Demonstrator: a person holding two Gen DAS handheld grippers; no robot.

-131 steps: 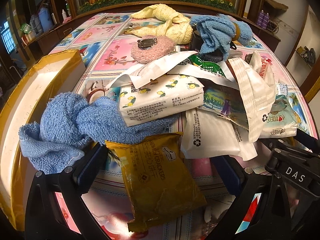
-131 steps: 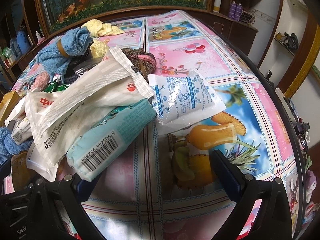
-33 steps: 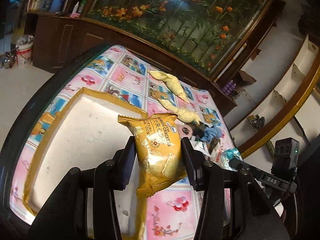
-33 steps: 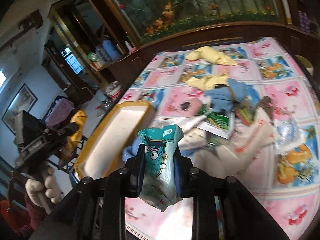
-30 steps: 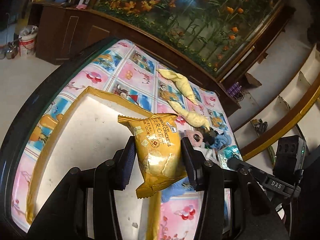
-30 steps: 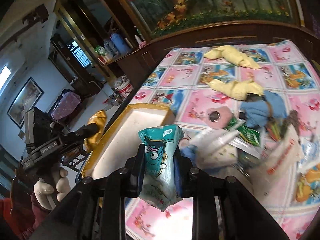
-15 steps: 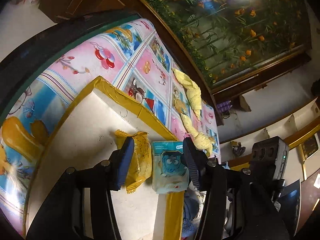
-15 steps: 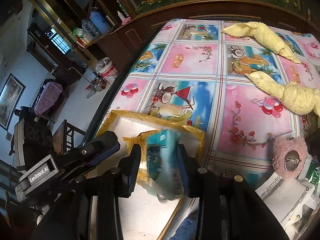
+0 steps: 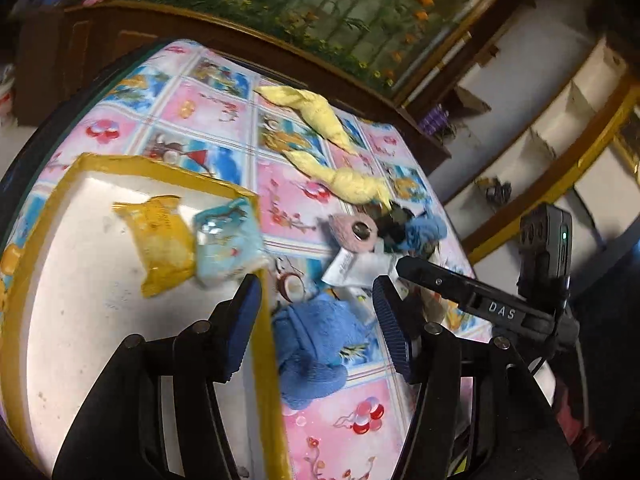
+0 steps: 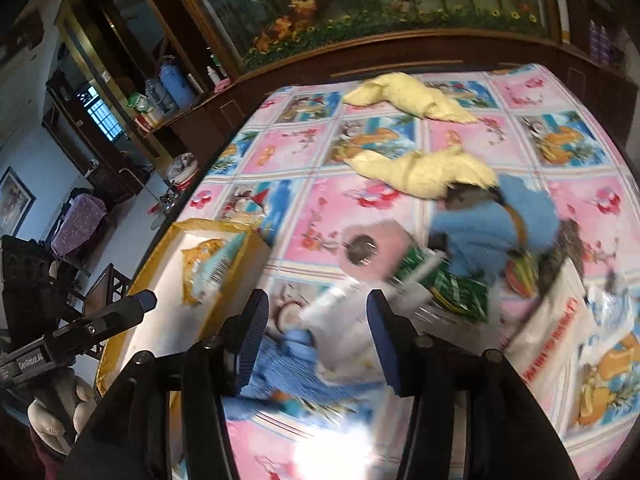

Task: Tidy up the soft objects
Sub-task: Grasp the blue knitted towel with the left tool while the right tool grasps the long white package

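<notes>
Soft packets lie inside the yellow-rimmed white box [image 9: 80,320]: a yellow cracker packet [image 9: 162,246] flat on its floor and a pale blue packet [image 9: 228,246] just beside it, against the box's far corner. Both grippers hang above the table, tilted down, and neither holds anything. The left gripper [image 9: 318,322] has its jaws opening, straddling the box's near rim with only air between its blue pads; a crumpled blue towel [image 9: 316,344] lies on the cloth below, just outside the box. The right gripper [image 10: 316,334] also has its jaws opening, empty, over white pouches [image 10: 344,320] and the same towel [image 10: 276,376], beside the box [image 10: 160,320].

Farther from the box sit a pink round puff [image 10: 370,250], a second blue cloth [image 10: 492,228] and two twisted yellow cloths [image 10: 424,168]. Much of the right wrist view is smeared by motion, so the print on the pouches and the dark things under the far blue cloth cannot be read. In that view a light-gloved hand [image 10: 60,412] grips the left gripper's handle beyond the box, cut off at the frame edge.

A pink and blue cartoon-print cloth [image 9: 224,116] covers the table. Behind it runs dark wooden cabinetry with a long planted tank [image 10: 360,4], and shelves hold bottles.
</notes>
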